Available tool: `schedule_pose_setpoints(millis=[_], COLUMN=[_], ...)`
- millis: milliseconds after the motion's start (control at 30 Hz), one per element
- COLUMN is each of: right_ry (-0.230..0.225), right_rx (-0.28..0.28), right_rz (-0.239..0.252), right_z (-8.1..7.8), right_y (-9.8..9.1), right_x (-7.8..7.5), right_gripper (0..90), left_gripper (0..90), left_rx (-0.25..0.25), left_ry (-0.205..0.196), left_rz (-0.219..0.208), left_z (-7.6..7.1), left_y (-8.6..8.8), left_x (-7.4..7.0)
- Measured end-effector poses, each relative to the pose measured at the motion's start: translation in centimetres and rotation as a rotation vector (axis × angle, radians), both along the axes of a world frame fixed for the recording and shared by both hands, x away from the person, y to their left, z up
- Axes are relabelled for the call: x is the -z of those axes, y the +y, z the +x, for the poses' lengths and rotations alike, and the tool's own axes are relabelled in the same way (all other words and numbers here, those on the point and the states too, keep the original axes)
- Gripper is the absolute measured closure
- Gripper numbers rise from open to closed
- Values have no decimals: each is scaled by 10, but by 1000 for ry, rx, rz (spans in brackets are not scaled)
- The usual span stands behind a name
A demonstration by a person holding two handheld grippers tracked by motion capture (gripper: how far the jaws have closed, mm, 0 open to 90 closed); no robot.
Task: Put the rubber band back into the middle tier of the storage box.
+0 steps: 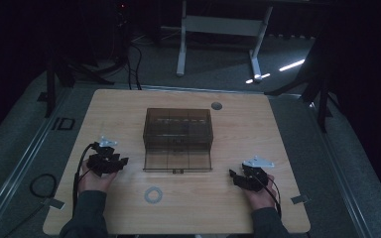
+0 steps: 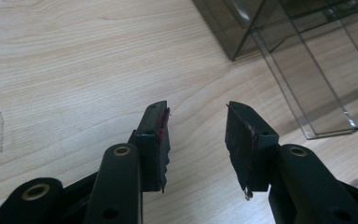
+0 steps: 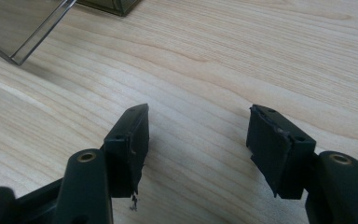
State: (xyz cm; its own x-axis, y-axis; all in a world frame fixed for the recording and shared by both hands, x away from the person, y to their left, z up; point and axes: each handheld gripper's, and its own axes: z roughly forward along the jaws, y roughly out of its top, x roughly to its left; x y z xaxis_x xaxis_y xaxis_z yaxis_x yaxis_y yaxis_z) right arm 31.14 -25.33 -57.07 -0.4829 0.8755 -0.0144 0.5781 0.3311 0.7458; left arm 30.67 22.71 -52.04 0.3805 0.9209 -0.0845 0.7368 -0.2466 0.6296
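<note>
A smoky clear plastic box (image 1: 178, 130) with inner compartments stands in the middle of the wooden table (image 1: 124, 106), its front flap (image 1: 177, 161) folded down flat. A grey ring (image 1: 153, 195) lies in front of it. My left gripper (image 1: 121, 161) rests left of the box, open and empty; in the left gripper view its jaws (image 2: 196, 126) part over bare wood with the box (image 2: 261, 23) up at the right. My right gripper (image 1: 233, 175) sits right of the box, open and empty, its jaws (image 3: 198, 126) wide over wood, the flap's corner (image 3: 23, 32) at the upper left.
A round grommet (image 1: 217, 105) is set in the table's far edge. Cables trail off the table's left side onto grey floor (image 1: 42, 183). A white desk frame (image 1: 218, 29) stands beyond the table in a dark room.
</note>
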Motion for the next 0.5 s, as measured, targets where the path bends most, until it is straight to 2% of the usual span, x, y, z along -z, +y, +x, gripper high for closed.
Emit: schedule_pose_setpoints(millis=[500], right_ry=[2], right_rx=[1], right_rz=[0], right_z=[0], right_y=[0], right_x=[0], right_gripper=[387], left_gripper=[583], left_rx=[80], left_ry=[20], left_rz=[20], left_z=[-3], left_y=[-13], left_x=[-12])
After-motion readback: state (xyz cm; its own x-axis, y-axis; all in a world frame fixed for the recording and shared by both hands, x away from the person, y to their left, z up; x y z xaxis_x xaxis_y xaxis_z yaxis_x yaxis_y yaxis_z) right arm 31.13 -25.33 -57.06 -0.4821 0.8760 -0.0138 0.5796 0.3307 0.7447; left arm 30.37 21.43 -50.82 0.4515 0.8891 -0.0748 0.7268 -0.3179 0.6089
